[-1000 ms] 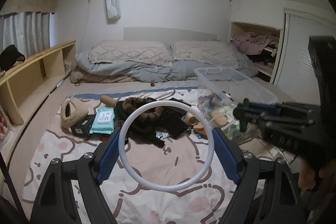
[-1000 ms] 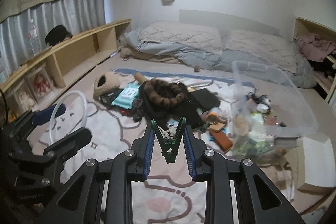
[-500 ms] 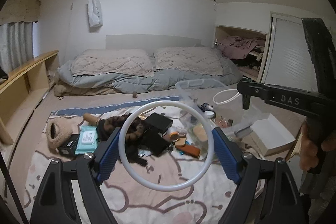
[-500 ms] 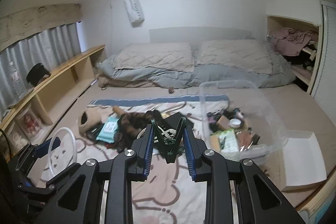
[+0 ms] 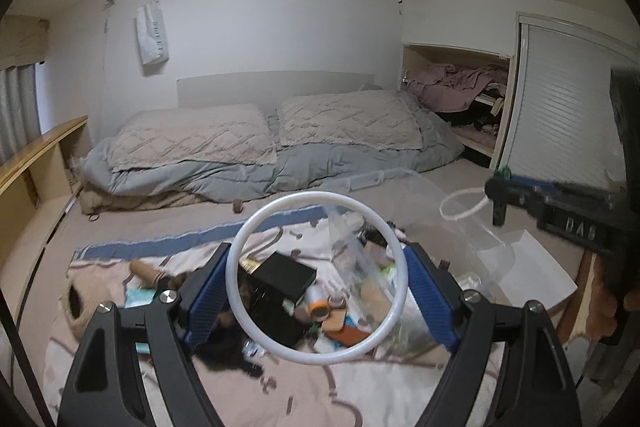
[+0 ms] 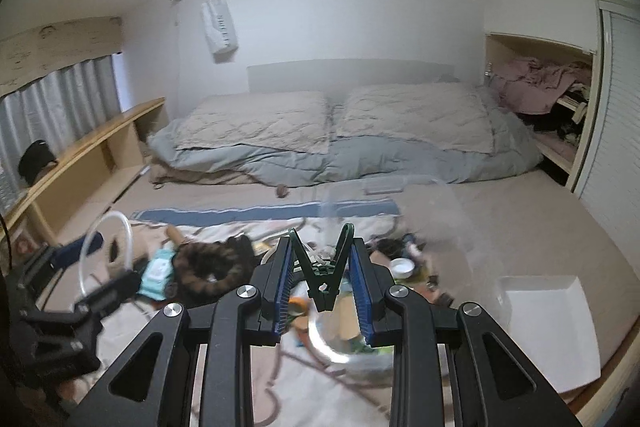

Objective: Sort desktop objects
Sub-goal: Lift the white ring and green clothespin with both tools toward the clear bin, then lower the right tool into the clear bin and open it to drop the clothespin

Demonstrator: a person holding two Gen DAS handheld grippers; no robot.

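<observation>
Left wrist view first: the left gripper (image 5: 318, 301) held a white ring (image 5: 316, 277) across its width, both blue pads pressing its rim, the hoop facing the camera. Through and beyond the hoop lay the clear plastic bin (image 5: 420, 227), ahead and a little to the right, its mouth tilted toward the camera and half full of small items. The right gripper (image 5: 500, 195) showed side-on at the right edge, above the bin's far rim.

Right wrist view: the right gripper (image 6: 322, 277), narrow, pinched a green clip (image 6: 322, 277) by its handles, prongs pointing forward and up. The bin (image 6: 400, 203) sat directly ahead and below, blurred. By my reading the right hand was nearer the bin, with the left gripper (image 6: 92, 267) off to the left.
</observation>
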